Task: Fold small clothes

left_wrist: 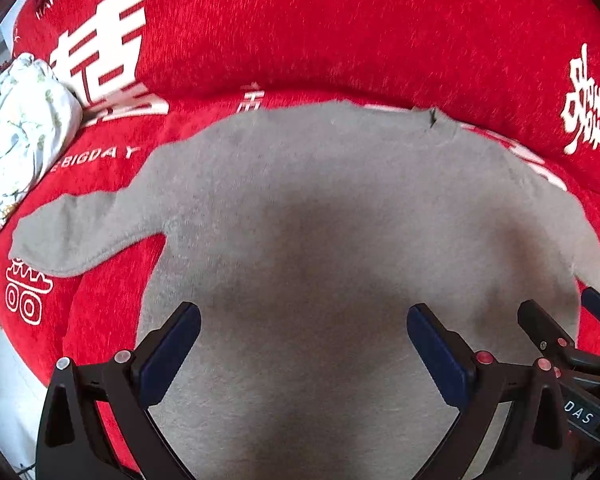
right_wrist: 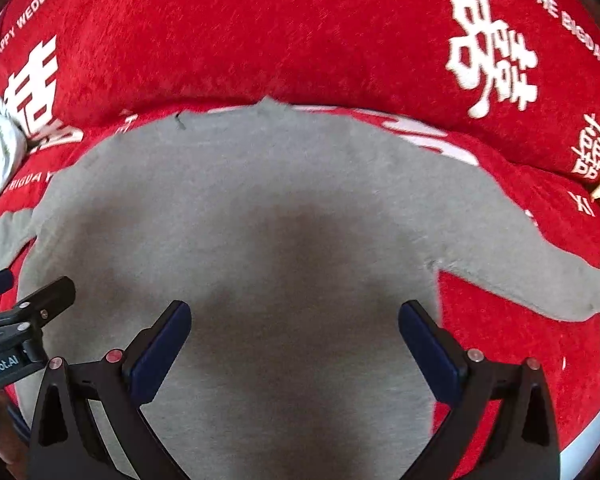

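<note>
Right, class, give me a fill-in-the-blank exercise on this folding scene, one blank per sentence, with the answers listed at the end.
1. The grey top lies spread flat on a ____ cover printed with white characters.
2. Both sleeves are spread out to the sides, not yet ____.
3. The left gripper and the right gripper both have their jaws ____.

Answers: red; folded; open
</note>
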`<state>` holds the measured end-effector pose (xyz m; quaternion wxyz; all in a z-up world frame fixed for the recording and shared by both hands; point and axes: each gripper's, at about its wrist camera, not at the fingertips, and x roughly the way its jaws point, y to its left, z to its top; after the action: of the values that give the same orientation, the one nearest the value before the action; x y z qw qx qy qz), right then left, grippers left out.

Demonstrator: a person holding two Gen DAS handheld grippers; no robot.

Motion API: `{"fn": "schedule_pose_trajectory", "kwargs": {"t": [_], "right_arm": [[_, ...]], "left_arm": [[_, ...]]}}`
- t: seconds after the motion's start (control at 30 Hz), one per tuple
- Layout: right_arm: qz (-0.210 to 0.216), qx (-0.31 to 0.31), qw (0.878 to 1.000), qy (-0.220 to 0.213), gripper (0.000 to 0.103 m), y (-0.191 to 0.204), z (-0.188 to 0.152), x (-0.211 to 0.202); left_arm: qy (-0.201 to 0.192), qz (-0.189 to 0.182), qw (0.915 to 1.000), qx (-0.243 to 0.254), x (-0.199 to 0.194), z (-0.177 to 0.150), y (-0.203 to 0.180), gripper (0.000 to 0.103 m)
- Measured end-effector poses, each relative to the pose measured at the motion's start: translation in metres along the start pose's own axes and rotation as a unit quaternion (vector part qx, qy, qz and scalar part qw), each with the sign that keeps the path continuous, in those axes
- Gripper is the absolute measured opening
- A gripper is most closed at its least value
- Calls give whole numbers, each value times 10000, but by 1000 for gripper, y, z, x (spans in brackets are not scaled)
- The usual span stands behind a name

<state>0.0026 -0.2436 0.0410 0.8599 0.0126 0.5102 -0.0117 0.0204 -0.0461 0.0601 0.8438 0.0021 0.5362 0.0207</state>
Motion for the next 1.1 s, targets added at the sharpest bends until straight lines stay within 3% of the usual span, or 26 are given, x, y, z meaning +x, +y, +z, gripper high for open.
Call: {"fn": "schedule_pose_trajectory", "kwargs": {"t": [0.63,1.1], "right_arm": [[-278,525,9978,-301,103,-79,-1,-18],[-400,1036,9930,-396,103,-137,-7,-19]], "left_arm": [[-174,-274,9986,421,-13,12,-88,103],[-285,-246,9970,683,-16,16,-137,103]]}}
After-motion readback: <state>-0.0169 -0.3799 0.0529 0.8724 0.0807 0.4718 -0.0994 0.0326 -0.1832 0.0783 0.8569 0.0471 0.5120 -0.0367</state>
